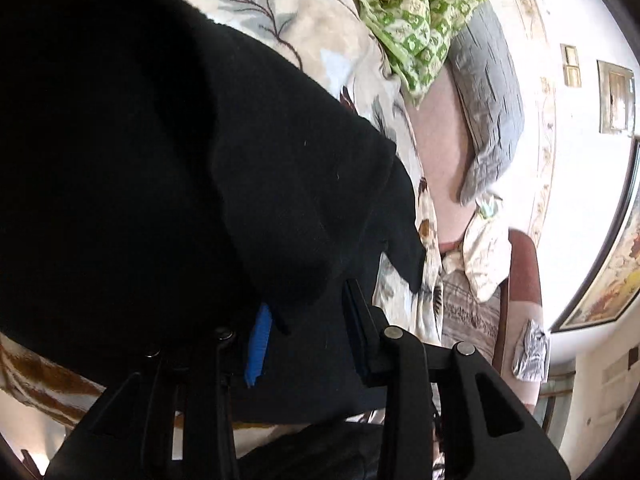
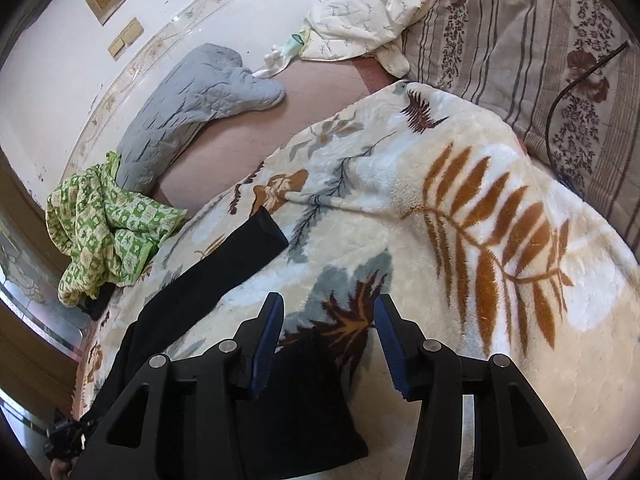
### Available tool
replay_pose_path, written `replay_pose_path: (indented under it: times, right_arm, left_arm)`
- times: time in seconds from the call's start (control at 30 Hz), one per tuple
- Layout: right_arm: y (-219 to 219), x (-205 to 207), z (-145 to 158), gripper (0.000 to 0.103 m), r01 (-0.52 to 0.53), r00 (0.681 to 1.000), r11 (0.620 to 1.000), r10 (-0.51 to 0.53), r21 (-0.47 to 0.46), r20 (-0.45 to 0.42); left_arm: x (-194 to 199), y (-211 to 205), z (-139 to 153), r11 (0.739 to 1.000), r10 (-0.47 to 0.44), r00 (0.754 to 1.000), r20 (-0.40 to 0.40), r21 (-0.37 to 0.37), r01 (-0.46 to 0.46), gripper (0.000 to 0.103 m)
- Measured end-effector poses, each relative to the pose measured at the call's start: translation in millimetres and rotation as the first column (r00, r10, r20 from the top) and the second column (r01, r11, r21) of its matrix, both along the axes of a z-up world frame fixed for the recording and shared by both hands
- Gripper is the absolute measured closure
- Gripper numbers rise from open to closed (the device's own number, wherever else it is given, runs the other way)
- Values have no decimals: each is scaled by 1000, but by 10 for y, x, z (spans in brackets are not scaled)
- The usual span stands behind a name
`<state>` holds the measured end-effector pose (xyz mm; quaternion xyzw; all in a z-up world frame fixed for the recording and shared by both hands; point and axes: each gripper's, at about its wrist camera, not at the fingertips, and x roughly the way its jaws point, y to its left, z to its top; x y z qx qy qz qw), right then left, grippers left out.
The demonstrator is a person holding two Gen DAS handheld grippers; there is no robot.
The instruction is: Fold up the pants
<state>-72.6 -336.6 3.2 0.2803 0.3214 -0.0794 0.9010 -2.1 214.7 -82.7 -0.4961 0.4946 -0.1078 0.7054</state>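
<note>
The black pants [image 1: 160,160] fill most of the left wrist view and hang over the tips of my left gripper [image 1: 308,304]. Its blue pads stand apart with black cloth across the gap, and I see no squeeze on it. In the right wrist view the pants [image 2: 208,280] lie on a cream leaf-print blanket [image 2: 440,160], one leg stretching up and right to its cuff. A folded black part lies just under my right gripper [image 2: 329,306], which is open over the blanket with nothing between its fingers.
A crumpled green patterned cloth [image 2: 108,232] lies at the blanket's left edge beside a grey quilted pillow [image 2: 188,108]. Striped floral bedding [image 2: 520,60] and a cream cloth [image 2: 360,12] sit at the far right. A white wall runs behind the bed.
</note>
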Motion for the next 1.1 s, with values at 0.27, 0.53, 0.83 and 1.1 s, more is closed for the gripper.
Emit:
replay_pose_path:
  times: [0.27, 0.53, 0.83, 1.1]
  right_arm:
    - [-23, 12, 52, 53, 2, 1000, 999, -2, 36, 13]
    - [-111, 1078, -161, 50, -122, 992, 850, 112, 512, 51]
    - [-36, 1834, -768, 56, 0, 986, 874, 82, 487, -146]
    - [-138, 1900, -870, 99, -17, 987, 874, 93, 486, -131]
  left_arm:
    - [0, 51, 677, 994, -12, 989, 147, 111, -4, 100]
    - [224, 282, 956, 983, 83, 964, 252, 136, -120, 100]
    - [792, 671, 886, 945, 158, 954, 253, 242, -221, 100]
    - [1014, 907, 508, 909, 245, 954, 172, 302, -288, 82]
